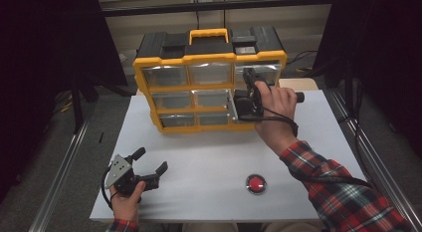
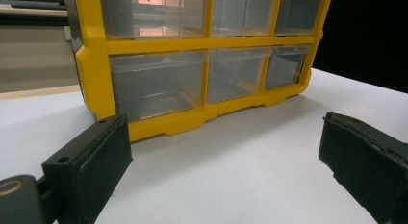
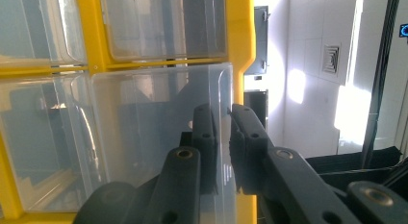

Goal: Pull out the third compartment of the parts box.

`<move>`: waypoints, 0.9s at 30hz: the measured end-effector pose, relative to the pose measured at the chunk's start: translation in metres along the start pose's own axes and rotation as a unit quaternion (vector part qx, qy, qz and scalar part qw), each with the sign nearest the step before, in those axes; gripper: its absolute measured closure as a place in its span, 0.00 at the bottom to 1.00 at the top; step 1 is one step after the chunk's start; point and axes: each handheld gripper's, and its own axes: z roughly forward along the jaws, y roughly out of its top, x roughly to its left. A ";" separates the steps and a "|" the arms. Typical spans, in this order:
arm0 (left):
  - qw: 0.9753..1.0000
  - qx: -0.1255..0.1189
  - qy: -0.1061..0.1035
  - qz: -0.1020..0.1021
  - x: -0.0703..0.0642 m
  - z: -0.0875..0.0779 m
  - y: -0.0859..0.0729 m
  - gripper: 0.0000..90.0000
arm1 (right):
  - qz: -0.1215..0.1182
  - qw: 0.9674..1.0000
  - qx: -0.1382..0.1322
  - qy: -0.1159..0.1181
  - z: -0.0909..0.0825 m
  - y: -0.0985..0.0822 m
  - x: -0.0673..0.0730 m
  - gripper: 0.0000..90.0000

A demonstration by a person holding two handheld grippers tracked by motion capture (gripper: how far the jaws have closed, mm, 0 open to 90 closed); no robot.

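Note:
A yellow organizer [image 1: 142,75] with clear plastic drawers and a black top stands at the back of the white table [image 1: 209,157]. My right gripper [image 1: 238,105] is at its right side, shut on the clear front wall of the middle-row right drawer [image 1: 230,100], which sticks out a little from the frame. In the right gripper view both jaws of the right gripper [image 3: 222,119] pinch that drawer's [image 3: 144,128] thin edge beside the yellow frame [image 3: 238,36]. My left gripper [image 1: 152,160] rests near the table's front left corner, open and holding nothing. The left gripper [image 2: 223,133] faces the organizer [image 2: 91,65] from a distance.
A red round button [image 1: 256,183] sits on the table near the front, right of centre. A metal rail [image 1: 64,157] runs along the table's left side and another along its right. Dark curtains hang on both sides.

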 end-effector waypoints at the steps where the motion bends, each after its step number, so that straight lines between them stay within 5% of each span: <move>1: 1.000 0.000 0.000 0.000 0.000 0.000 0.000 0.05 | -0.002 1.000 -0.002 -0.001 0.000 0.000 0.000 0.91; 17: 1.000 -0.006 0.001 -0.007 -0.001 0.001 0.000 0.05 | -0.001 1.000 0.001 0.003 -0.008 0.000 0.000 0.91; 18: 1.000 0.004 -0.001 0.006 0.000 0.000 0.000 0.05 | -0.002 1.000 0.001 0.004 -0.009 0.000 0.000 0.91; 27: 1.000 0.004 0.003 0.005 0.000 0.000 0.000 0.05 | -0.001 1.000 0.000 0.006 -0.013 0.000 0.000 0.91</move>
